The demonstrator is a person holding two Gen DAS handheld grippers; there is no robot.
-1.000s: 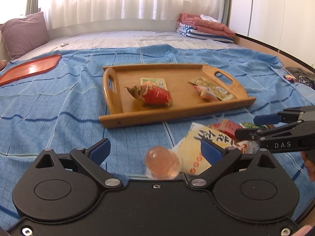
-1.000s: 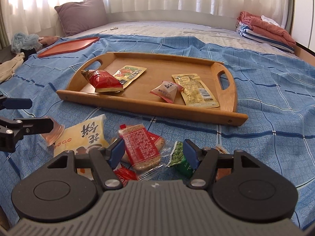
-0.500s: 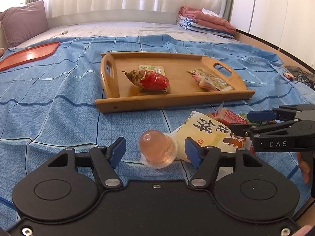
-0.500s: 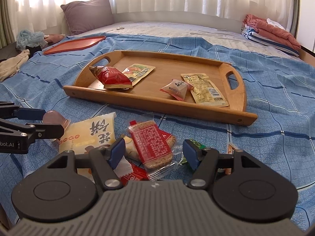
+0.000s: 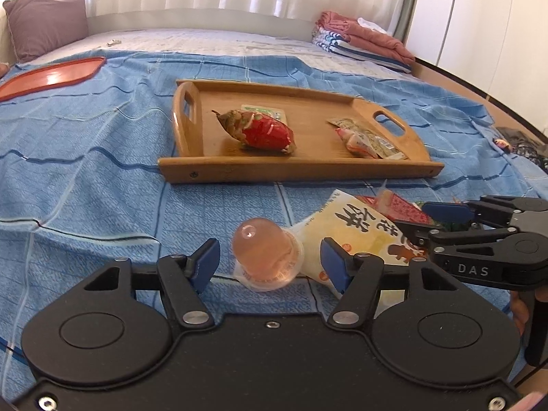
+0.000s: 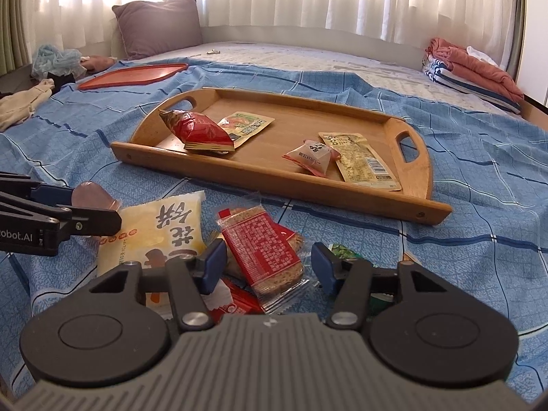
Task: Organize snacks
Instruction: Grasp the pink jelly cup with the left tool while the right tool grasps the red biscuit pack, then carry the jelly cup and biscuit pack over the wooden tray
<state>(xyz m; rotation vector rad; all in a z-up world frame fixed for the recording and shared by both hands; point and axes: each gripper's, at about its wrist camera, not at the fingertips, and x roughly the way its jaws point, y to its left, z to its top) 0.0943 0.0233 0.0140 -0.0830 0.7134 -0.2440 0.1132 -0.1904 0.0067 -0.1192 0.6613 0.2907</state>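
Two grippers: both hovered low over the blue checked bedspread (image 5: 85, 157), near a loose pile of snacks.
Left gripper (image 5: 270, 263): blue-padded fingers (image 5: 205, 260) had just been closing; they stood part-spread on either side of a clear pink jelly cup (image 5: 265, 251), with a gap visible at each pad, so not pinching it.
Jelly cup: lay tipped on its side on the bedspread, touching the pale yellow biscuit bag (image 5: 359, 236) at its 3 o'clock.
Right gripper (image 6: 269, 267): blue-padded fingers (image 6: 214, 263) had just been closing; a red-printed clear cracker packet (image 6: 270, 253) lay between them, the pads not yet pressing it.
Cracker packet: rested atop the pile, the yellow bag at its 9 o'clock and a green wrapper (image 6: 344, 251) at its 3 o'clock.
Wooden two-handled tray (image 6: 411, 205): sat on the bed at 12 o'clock from the pile, well apart from both grippers.
Tray contents: a red crinkled snack bag (image 6: 198, 130) lying partly over a flat green-and-orange sachet (image 6: 250, 125) at the left end; a small pink triangular packet (image 6: 313, 156) touching a flat tan sachet (image 6: 363, 164) at the right end.
Far items: a red-orange flat tray (image 6: 133, 75) at 10 o'clock, a mauve pillow (image 6: 157, 24) beyond it, folded towels (image 6: 472, 68) at 2 o'clock.
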